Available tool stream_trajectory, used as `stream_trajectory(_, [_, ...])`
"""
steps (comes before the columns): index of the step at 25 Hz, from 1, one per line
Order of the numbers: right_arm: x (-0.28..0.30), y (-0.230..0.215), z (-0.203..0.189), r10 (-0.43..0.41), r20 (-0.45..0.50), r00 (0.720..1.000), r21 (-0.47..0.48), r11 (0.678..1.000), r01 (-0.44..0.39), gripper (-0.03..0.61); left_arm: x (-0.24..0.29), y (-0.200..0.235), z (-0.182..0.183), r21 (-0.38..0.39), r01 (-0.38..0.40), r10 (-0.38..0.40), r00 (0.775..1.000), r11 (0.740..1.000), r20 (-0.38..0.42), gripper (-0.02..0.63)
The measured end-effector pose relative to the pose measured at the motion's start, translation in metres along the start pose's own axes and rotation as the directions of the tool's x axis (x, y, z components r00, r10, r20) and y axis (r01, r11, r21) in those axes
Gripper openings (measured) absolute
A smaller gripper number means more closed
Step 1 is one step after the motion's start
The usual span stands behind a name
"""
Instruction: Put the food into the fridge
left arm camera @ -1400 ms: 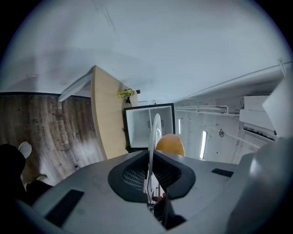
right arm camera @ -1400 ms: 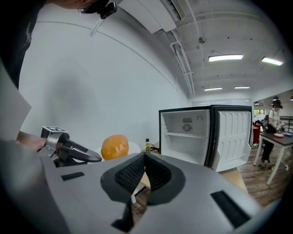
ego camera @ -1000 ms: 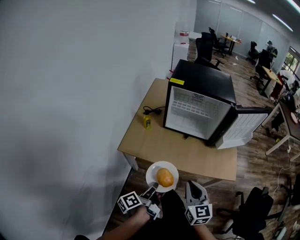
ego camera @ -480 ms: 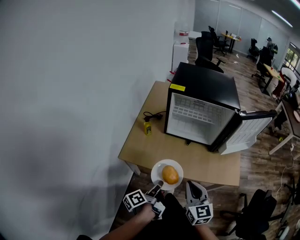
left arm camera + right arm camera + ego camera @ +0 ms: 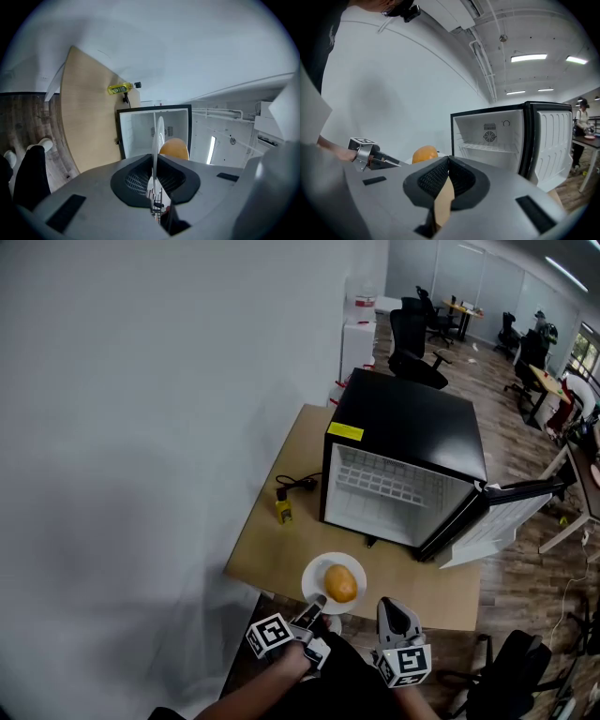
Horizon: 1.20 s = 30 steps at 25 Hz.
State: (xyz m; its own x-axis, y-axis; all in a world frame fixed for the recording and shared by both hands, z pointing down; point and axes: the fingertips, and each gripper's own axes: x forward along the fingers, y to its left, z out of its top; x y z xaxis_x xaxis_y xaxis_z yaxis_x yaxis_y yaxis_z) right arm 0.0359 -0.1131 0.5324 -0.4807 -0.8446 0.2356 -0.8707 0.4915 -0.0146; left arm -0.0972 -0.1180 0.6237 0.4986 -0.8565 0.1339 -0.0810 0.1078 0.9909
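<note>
**Plate of food carried toward the open fridge**

Nearest the person, the left gripper (image 5: 317, 604) is clamped on the near rim of a white plate (image 5: 317, 576). In the left gripper view the plate stands edge-on between the closed jaws. A round piece of orange food (image 5: 340, 583) sits on the plate just beyond the jaw tips. Nothing else is on the plate. The right gripper (image 5: 392, 607) hangs just beside the left one, jaws together and holding nothing.

The plate hangs from a single rim grip, so the job, as I judge it, is to keep it level. Any tilt could roll the food off the far edge. The free gripper could steady the plate from underneath if it sags.

Under the plate's far half is the front edge of a wooden table (image 5: 281, 549). Further ahead on it stands the black mini fridge (image 5: 403, 418). Its door (image 5: 492, 521) is swung wide to the right. Its white interior looks empty apart from a wire shelf (image 5: 389, 486), leaving room below it for the plate. Ahead and left of the grippers, beside the fridge, stands a yellow bottle (image 5: 283, 512) with a black cable (image 5: 302, 484) close by.
</note>
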Motion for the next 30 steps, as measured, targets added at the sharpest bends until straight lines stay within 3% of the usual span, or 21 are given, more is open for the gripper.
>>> stream_trajectory(10, [0.067, -0.07, 0.04, -0.025, 0.049, 0.998, 0.016, 1.0, 0.024, 0.06, 0.078, -0.026, 0.043, 0.033, 0.003, -0.003, 1.0, 0.999, 0.003, 0.029])
stream_trajectory(30, [0.161, -0.139, 0.048, 0.012, 0.04, 0.999, 0.073, 0.997, -0.015, 0.06, 0.213, -0.056, 0.078, 0.006, -0.027, 0.027, 0.999, 1.0, -0.017, 0.029])
